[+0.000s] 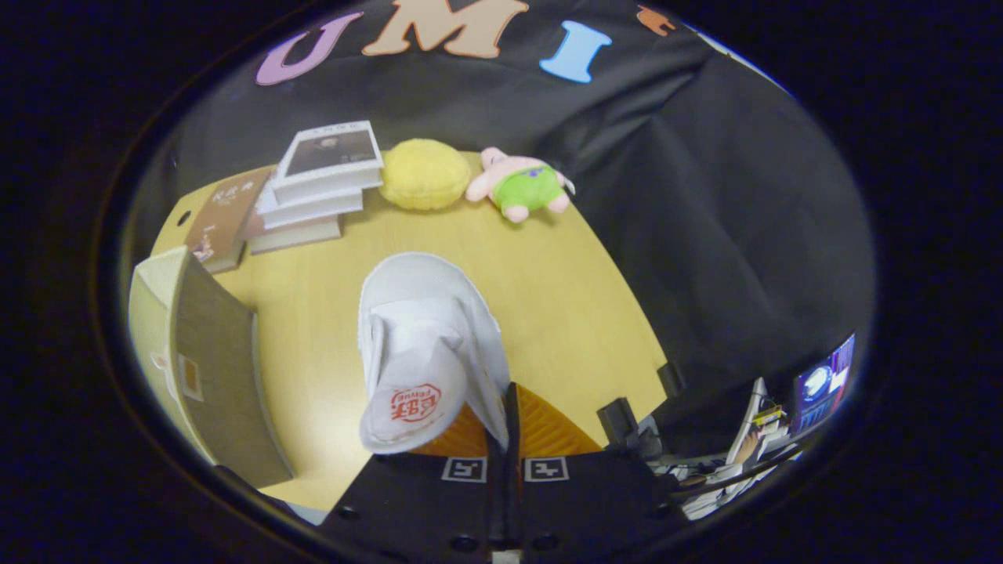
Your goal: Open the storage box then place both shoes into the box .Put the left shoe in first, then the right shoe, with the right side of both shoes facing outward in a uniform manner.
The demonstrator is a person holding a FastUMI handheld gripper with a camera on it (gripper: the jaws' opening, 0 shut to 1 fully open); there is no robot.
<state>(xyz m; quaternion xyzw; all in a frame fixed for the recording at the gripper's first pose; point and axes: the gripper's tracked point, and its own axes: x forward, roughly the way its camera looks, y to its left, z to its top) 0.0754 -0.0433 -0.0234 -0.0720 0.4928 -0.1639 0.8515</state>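
Hand-held gripper [505,415] pinches white shoe [427,345] — storage box [208,368] beside.

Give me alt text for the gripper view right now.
The tongs are shut on a white shoe, pinching its collar and holding it above the yellow wooden table. The open storage box stands to the left. Beyond the shoe lie stacked books, a yellow cushion and a pink plush toy.
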